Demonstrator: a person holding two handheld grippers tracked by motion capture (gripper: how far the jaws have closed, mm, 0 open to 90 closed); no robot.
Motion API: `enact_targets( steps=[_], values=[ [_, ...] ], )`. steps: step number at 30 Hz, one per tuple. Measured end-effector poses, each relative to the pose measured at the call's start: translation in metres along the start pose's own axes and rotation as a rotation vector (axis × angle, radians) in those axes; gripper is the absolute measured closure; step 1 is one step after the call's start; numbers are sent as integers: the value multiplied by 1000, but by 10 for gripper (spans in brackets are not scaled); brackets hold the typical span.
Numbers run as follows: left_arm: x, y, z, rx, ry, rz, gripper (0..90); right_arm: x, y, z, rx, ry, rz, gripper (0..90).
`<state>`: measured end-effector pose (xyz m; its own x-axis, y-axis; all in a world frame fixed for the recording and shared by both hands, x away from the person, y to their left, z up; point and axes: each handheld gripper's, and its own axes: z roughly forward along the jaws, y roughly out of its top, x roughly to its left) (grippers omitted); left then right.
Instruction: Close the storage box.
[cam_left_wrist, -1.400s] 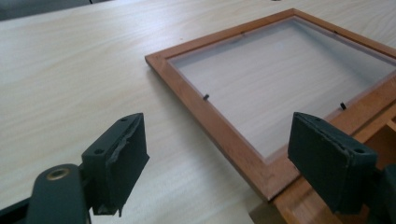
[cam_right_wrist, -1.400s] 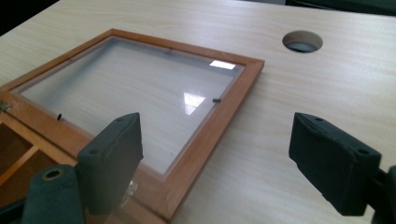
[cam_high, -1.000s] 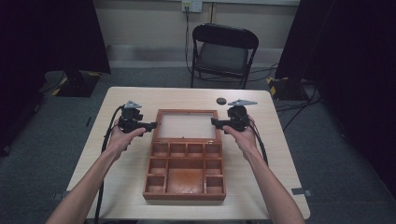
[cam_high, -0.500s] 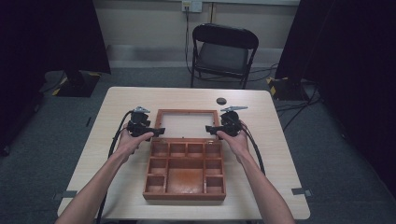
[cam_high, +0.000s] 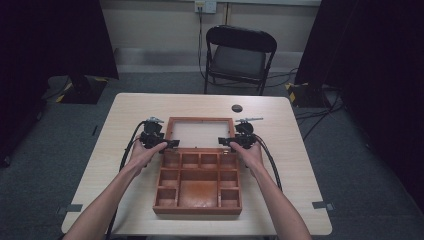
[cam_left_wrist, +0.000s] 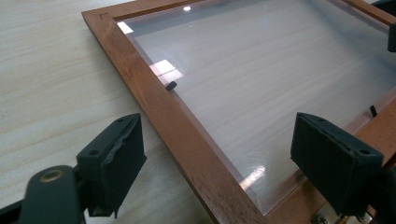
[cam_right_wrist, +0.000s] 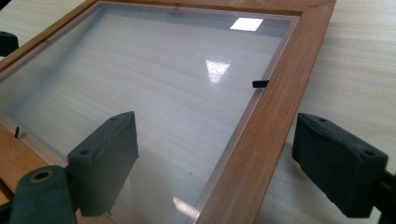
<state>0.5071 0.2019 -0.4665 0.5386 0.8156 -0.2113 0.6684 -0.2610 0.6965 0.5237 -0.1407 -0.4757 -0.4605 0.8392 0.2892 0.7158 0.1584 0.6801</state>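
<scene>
A wooden compartment box lies open on the table, its glass-paned lid folded flat behind it. My left gripper sits low at the lid's left side. In the left gripper view its jaws straddle the wooden frame rail without touching it; they have just been opening. At the lid's right side, my right gripper is open too. In the right gripper view its jaws stand on either side of the right rail, apart from it.
A small black round thing lies on the table behind the lid. A black folding chair stands beyond the far edge. Cables trail from both grippers along the forearms.
Both grippers have come down and moved inward to the lid's side rails. The lid and box have not moved.
</scene>
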Motion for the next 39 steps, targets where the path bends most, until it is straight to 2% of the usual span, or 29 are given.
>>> enact_targets(
  steps=[2,9,11,13,18,22,26,30,39],
  values=[
    [-1,0,1,-3,7,-1,156,-1,0,1,1,11,13,135],
    [4,-2,5,-3,-30,-57,130,-4,0,8,13,51,68,108],
    [5,-2,6,-4,-34,-74,131,-2,-1,9,5,45,77,95],
    [5,-2,6,-5,-34,-67,131,-1,-1,12,5,50,88,84],
    [8,-3,7,0,-59,-88,130,-5,0,15,30,89,130,90],
    [9,-3,9,8,-83,-97,131,-5,0,15,31,103,126,99],
    [6,-3,12,11,-82,-111,83,-5,0,15,28,103,122,100],
    [9,-4,14,13,-106,-141,79,-5,-1,15,20,100,114,100],
    [11,-3,14,31,-127,-148,98,-4,-2,14,12,95,111,100]
  ],
)
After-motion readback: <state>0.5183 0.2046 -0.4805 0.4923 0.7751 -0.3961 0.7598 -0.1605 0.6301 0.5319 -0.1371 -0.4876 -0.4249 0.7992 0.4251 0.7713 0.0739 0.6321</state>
